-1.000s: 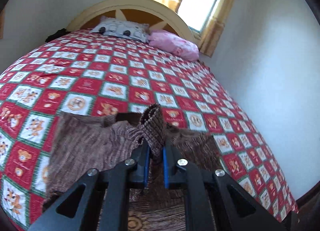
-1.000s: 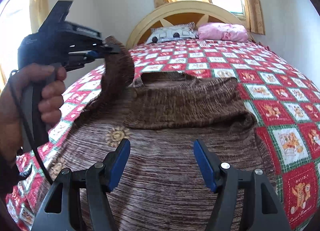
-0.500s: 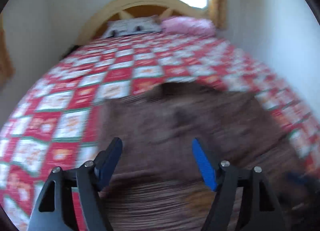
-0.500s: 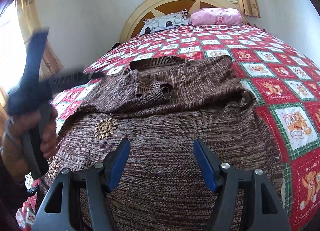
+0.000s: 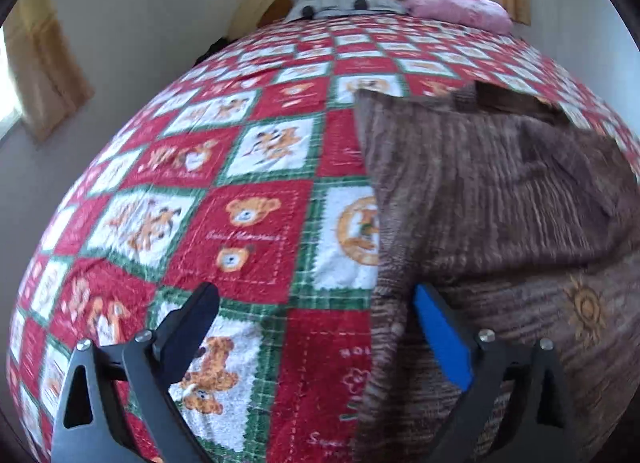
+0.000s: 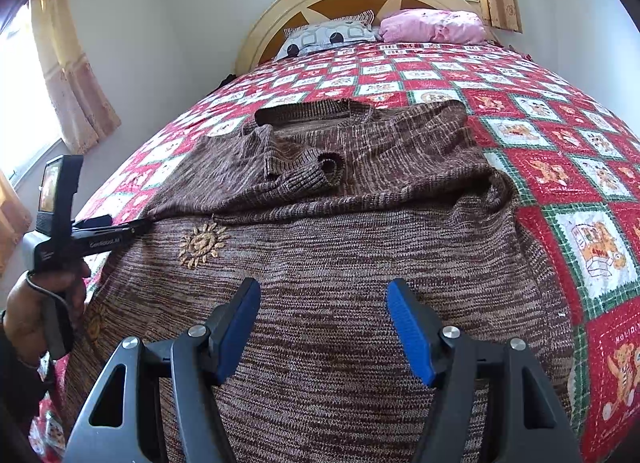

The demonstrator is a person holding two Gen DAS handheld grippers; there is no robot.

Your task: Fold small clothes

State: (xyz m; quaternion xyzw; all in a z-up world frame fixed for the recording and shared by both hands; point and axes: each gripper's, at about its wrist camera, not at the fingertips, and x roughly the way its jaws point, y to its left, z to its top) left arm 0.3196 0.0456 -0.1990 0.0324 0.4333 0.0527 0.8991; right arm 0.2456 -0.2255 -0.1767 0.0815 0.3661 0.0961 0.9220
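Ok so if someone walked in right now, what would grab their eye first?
Probably the brown knit sweater spread on the red teddy-bear quilt, one sleeve folded across its chest. Next, the open right tongs hovering over its hem, and the left tongs, also open, straddling its left edge.

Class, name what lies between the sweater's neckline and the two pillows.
Only bare quilt lies between neckline and pillows, seen in the right wrist view.

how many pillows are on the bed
2, both at the headboard: a grey patterned pillow on the left and a pink pillow beside it on the right. Others may be hidden behind them.
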